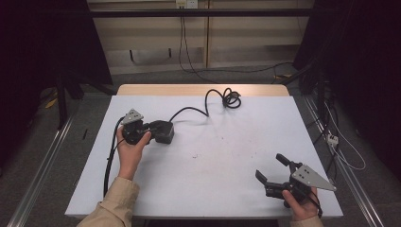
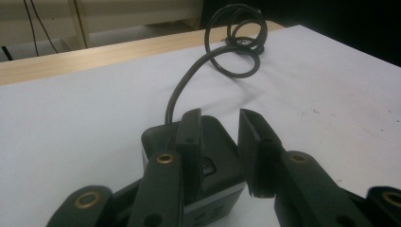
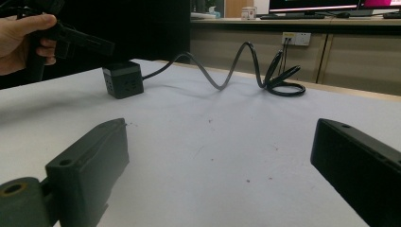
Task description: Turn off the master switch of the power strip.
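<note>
- The work in hand looks like picking up the black cube-shaped power block (image 1: 163, 132), which sits on the white table (image 1: 227, 184) toward its left side, its black cable (image 1: 189, 110) running back to a loose coil (image 1: 231, 99) near the far edge
- The left claw (image 1: 150, 127) is at the block: in the left gripper view its jaws stand partly open, one jaw lying over the top of the block (image 2: 215, 146) and the other just beside the block's edge, with a gap between them
- I judge that the grasp is not yet made; the jaws straddle or rest on the block but do not pinch it, and the block appears to sit flat on the table
- The right claw (image 1: 270, 169) is held low over the near right corner of the table, well apart from the block, jaws spread wide and holding nothing; in the right gripper view the block (image 3: 122, 79) shows far off with sockets on its sides
- Done so far, as far as can be judged: the approach of the left claw to the block
- Left to do: closing on the block, lifting or moving it, and perhaps handling the cable; where it should go cannot be told
- Containers: I see no box, tray or bin on the table, so nothing is held in one; the table carries the block and its cable
</note>
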{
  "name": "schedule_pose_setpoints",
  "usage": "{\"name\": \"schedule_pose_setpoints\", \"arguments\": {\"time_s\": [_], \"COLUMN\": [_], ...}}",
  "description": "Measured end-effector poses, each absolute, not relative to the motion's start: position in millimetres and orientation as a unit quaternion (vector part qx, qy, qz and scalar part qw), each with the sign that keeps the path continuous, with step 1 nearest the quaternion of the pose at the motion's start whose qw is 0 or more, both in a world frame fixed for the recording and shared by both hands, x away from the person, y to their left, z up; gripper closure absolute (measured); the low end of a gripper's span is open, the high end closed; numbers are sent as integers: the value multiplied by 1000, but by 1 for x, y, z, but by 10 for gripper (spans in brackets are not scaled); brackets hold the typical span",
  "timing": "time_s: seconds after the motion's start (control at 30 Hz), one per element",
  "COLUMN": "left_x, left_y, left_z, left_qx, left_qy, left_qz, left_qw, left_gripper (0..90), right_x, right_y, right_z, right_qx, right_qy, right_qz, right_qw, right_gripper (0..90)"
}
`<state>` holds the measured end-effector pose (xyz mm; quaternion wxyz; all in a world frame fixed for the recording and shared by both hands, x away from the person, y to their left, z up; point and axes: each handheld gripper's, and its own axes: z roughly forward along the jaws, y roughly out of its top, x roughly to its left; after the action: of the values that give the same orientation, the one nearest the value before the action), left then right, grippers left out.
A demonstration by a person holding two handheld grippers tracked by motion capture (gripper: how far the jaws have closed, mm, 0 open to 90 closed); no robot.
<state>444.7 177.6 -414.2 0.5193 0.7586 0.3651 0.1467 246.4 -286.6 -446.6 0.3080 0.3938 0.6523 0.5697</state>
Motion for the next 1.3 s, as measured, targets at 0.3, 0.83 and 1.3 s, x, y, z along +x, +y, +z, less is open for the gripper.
{"name": "schedule_pose_setpoints", "arguments": {"time_s": [0.3,0.83,1.3], "left_x": [448,449,450], "left_y": [179,180,180], "left_z": [-415,-415,-416], "left_qx": [760,763,769], "left_qy": [367,371,371], "left_qz": [146,152,149], "left_qw": [516,507,499], "left_gripper": [752,796,871], "right_x": [246,246,246], "right_y": [-286,-286,-286], "right_z": [-446,-446,-446], "right_qx": [392,390,390], "right_qy": [652,654,654], "right_qz": [572,571,571], "right_qw": [306,307,308], "right_gripper": [45,45,46]}}
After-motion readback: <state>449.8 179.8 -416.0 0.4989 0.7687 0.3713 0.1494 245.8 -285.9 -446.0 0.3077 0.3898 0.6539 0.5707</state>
